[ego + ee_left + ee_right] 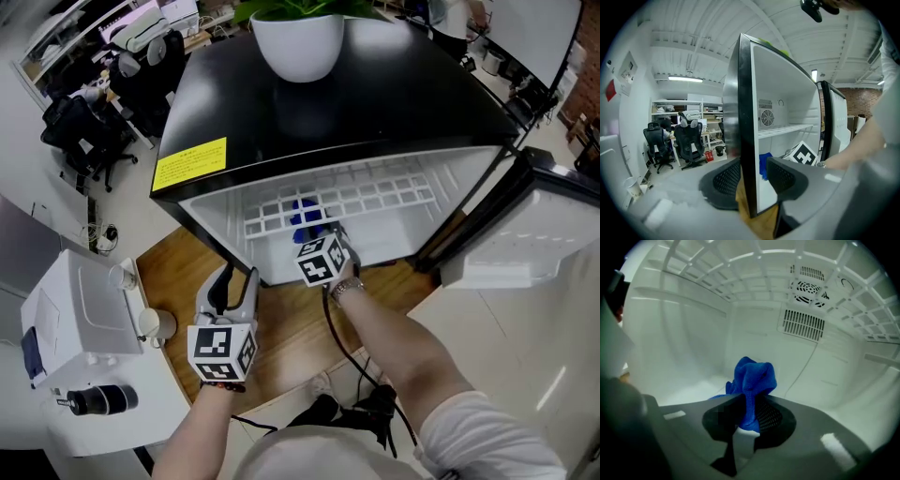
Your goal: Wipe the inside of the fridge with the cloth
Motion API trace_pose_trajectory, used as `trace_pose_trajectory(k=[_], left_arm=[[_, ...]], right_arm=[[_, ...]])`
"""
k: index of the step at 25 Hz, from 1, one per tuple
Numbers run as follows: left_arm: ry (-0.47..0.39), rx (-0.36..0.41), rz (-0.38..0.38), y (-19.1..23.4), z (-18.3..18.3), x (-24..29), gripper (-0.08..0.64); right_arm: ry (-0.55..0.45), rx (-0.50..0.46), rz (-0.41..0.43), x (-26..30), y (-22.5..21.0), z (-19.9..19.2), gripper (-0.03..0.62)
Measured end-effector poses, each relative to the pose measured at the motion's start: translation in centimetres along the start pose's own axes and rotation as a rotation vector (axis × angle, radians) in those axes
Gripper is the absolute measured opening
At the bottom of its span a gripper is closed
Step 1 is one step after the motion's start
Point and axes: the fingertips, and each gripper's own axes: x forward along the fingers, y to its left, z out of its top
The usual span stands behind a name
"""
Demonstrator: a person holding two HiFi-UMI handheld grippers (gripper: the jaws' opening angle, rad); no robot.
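The black mini fridge (375,112) stands open, its white inside facing me. My right gripper (325,239) reaches into the lower compartment under the wire shelf (347,202). It is shut on a bunched blue cloth (303,215). In the right gripper view the cloth (752,376) sticks up from between the jaws of my right gripper (747,401), above the white fridge floor (693,390). My left gripper (232,279) hangs outside, by the fridge's front left corner, open and holding nothing. In the left gripper view my left gripper (750,176) frames the fridge's side wall (746,140), with the cloth (764,165) beyond.
The fridge door (534,234) stands swung open at the right. A white plant pot (298,42) sits on top of the fridge. A fan vent (806,289) and a grille (804,324) are on the back wall. White machines (75,319) stand at the left on the floor.
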Motion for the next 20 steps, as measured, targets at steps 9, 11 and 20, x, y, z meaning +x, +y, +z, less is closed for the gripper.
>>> trace_pose_trajectory(k=[9, 11, 20], left_arm=[[0.003, -0.002, 0.01, 0.0, -0.1, 0.1, 0.166], [0.003, -0.003, 0.012, 0.0, -0.1, 0.1, 0.167], [0.004, -0.004, 0.02, 0.0, -0.1, 0.1, 0.167]], right_arm=[[0.017, -0.001, -0.085, -1.2, -5.7, -2.0, 0.058], [0.024, 0.0, -0.103, -1.6, -6.9, -2.5, 0.058], [0.054, 0.015, -0.191, -2.9, -12.4, -4.7, 0.057]])
